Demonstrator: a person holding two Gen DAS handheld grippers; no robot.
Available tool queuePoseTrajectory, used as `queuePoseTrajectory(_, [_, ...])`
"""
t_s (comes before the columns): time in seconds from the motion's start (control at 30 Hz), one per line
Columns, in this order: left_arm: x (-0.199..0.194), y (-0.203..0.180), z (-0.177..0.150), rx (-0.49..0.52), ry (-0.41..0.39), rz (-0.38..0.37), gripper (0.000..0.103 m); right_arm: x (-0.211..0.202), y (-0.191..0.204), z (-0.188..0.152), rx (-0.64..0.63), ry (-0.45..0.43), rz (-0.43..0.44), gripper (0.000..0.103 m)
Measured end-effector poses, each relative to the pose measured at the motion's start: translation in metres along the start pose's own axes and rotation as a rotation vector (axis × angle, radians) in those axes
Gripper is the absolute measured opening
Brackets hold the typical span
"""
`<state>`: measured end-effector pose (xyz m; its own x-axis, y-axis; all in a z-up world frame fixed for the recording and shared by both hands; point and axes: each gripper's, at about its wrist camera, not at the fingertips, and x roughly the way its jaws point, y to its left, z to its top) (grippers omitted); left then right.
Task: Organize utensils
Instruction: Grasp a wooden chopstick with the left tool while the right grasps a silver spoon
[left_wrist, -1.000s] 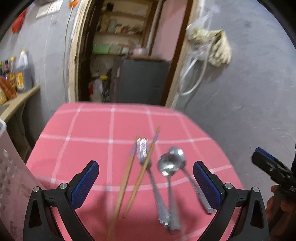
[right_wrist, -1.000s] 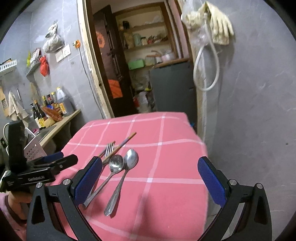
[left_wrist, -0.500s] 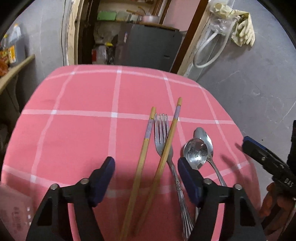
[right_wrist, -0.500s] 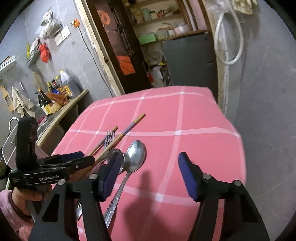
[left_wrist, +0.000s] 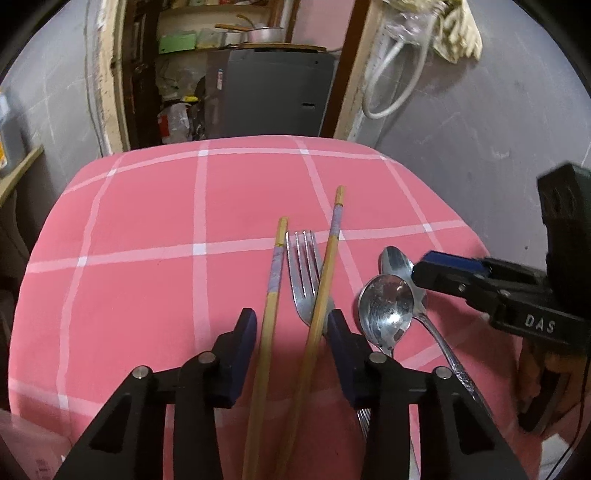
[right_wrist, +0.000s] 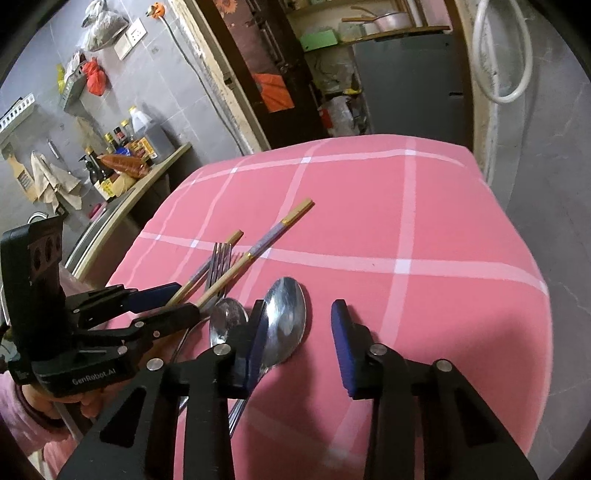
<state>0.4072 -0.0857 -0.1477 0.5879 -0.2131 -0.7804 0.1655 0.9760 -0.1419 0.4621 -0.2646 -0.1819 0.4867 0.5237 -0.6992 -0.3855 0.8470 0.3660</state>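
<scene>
Left gripper (left_wrist: 291, 325) jaws were closing, not yet pressing anything; both chopsticks (left_wrist: 271, 295) ran between the blue pads, with a gap left on each side. The right pad sat over the fork (left_wrist: 304, 269) neck, and the right-hand chopstick crossed the fork tines. Right gripper (right_wrist: 299, 325) jaws were closing too, nothing gripped; the larger spoon (right_wrist: 286, 319) bowl lay just inside its left pad, and bare cloth filled the remaining span to the right pad. The smaller spoon (right_wrist: 227, 319) sat outside that left pad, touching or overlapping the larger one; which, could not be told. In the right wrist view the left gripper reached in from the left edge, held by a hand with a pink sleeve (right_wrist: 22, 424), its tips close to the fork and chopstick shafts. All utensils were bunched on the near part of the pink checked tablecloth (right_wrist: 424, 229). Far half of the cloth was bare, as was the strip to the right of the spoons up to the right edge. Grey wall (right_wrist: 546, 155) stood close past that edge; a counter with bottles (right_wrist: 122, 147) stood off the left side.
</scene>
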Motion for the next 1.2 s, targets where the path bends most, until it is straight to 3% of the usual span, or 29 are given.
queuePoseTrajectory(0.1, [0.003,-0.005,0.006,0.032,0.021,-0.001,0.037,0.008,0.001,0.006,-0.016,0.026,0.023,0.029])
queuePoseTrajectory(0.27, [0.011,-0.015,0.018,0.098,0.063,0.016,0.036,0.017,0.004,0.014,-0.071,0.072,0.045,0.013])
queuePoseTrajectory(0.37, [0.011,-0.015,0.021,0.099,0.075,0.009,0.033,0.019,0.005,0.016,-0.077,0.092,0.059,0.01])
queuePoseTrajectory(0.53, [0.007,-0.007,0.022,0.039,0.096,-0.044,0.016,0.009,0.006,0.009,-0.065,0.09,0.071,0.006])
queuePoseTrajectory(0.8, [-0.002,0.01,0.006,-0.146,0.12,-0.133,0.01,-0.019,0.0,-0.011,-0.003,0.079,0.072,0.005])
queuePoseTrajectory(1.2, [-0.027,0.004,-0.032,-0.183,0.2,-0.176,0.007,-0.058,0.006,-0.057,0.094,0.099,0.086,0.003])
